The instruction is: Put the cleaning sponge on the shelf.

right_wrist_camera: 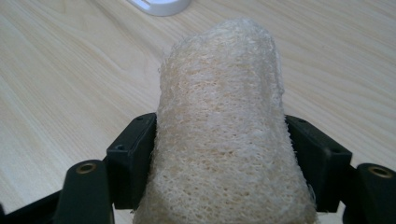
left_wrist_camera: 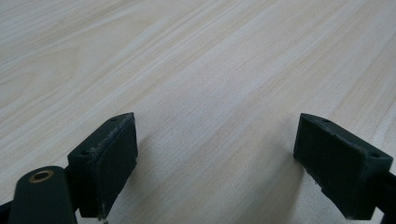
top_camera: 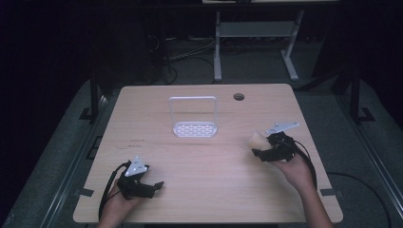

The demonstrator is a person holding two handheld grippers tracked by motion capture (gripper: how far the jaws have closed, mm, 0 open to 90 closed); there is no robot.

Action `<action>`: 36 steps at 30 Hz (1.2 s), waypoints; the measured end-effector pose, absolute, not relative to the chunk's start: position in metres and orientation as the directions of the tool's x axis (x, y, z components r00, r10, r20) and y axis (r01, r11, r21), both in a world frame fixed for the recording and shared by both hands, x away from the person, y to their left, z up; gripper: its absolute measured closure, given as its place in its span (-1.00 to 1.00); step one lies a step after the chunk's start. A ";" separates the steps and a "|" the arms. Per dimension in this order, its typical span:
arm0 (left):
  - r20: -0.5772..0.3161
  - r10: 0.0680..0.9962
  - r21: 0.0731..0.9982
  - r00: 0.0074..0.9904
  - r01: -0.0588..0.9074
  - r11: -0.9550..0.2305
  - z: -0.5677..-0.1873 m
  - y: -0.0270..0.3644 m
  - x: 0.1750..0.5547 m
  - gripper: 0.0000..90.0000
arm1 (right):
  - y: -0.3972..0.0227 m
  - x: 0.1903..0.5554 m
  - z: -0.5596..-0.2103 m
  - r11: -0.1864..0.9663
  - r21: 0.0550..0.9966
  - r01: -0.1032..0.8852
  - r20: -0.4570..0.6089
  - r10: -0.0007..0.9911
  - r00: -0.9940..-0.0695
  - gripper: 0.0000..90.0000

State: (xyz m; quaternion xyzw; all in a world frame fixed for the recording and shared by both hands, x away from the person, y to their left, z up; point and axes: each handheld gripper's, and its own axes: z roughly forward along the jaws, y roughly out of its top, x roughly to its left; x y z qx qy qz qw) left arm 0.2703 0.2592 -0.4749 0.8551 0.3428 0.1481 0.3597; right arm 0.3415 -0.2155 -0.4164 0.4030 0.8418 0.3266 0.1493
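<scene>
Currently the right gripper [top_camera: 259,148] has both jaws pressed against the sides of a pale loofah sponge [right_wrist_camera: 219,140], which sticks out ahead of the pads, near the table's [top_camera: 199,199] right edge. White wire rack [top_camera: 194,118] stands toward the far edge, centre, well apart from the sponge. Left gripper [top_camera: 154,186] sits near the front-left corner, jaws spread wide, nothing between them, bare wood below.

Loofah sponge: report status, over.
Right tool shut on loofah sponge, above the table. Left tool open, empty. White rack ahead, path clear.
</scene>
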 end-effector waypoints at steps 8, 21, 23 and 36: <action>0.005 0.694 0.720 0.720 0.479 -0.503 -0.475 0.259 0.270 -0.71 | -0.206 0.345 -0.411 0.473 0.675 0.566 0.005 0.764 -0.645 -0.34; 0.006 0.694 0.720 0.720 0.479 -0.502 -0.475 0.259 0.270 -0.71 | -0.191 0.349 -0.406 0.484 0.681 0.549 0.010 0.744 -0.669 -0.34; 0.006 0.694 0.720 0.720 0.479 -0.502 -0.475 0.259 0.270 -0.71 | -0.188 0.350 -0.405 0.489 0.679 0.548 0.010 0.739 -0.673 -0.34; 0.006 0.694 0.720 0.720 0.479 -0.502 -0.475 0.259 0.270 -0.71 | -0.164 0.358 -0.400 0.514 0.681 0.521 0.004 0.710 -0.704 -0.34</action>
